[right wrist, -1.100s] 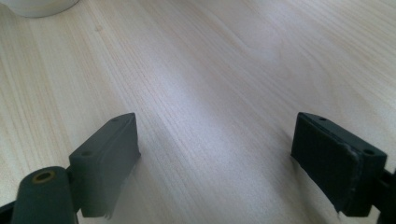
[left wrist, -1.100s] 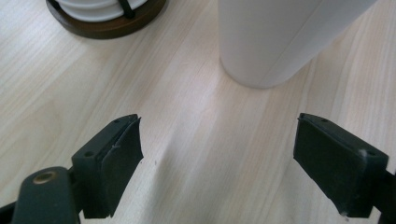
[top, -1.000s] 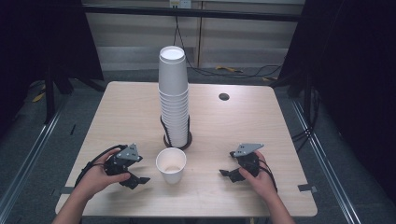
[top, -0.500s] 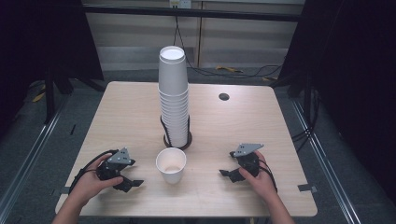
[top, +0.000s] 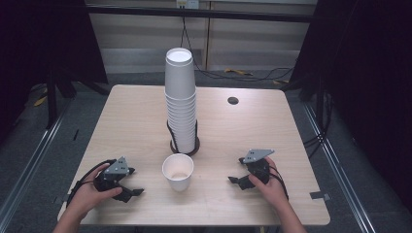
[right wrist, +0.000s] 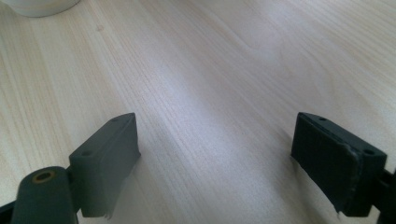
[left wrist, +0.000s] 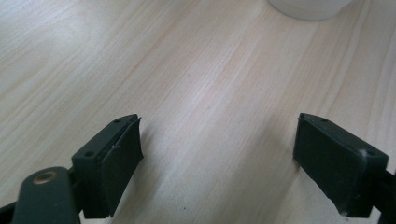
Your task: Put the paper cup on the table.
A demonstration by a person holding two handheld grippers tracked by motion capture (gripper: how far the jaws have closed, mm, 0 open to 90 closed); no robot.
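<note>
A single white paper cup (top: 178, 171) stands upright and empty near the table's front middle. Behind it rises a tall stack of white cups (top: 180, 97). My left gripper (top: 132, 183) rests low on the table, left of the single cup, held by a hand. In the left gripper view it (left wrist: 217, 123) is open over bare wood, with the cup's base (left wrist: 308, 7) at the top edge. My right gripper (top: 236, 171) lies right of the cup. It (right wrist: 215, 120) is open too, nothing between its pads, and the cup's base (right wrist: 37, 5) shows at top left.
The wooden table (top: 136, 121) has a black ring holder (top: 184, 145) around the foot of the stack and a dark round hole (top: 233, 100) at the back right. A strip of tape (top: 317, 195) sits at the front right edge. Dark floor surrounds the table.
My left hand and its gripper have slid left and toward the front edge, sinking a little, away from the single cup. The right gripper and both cups kept still.
</note>
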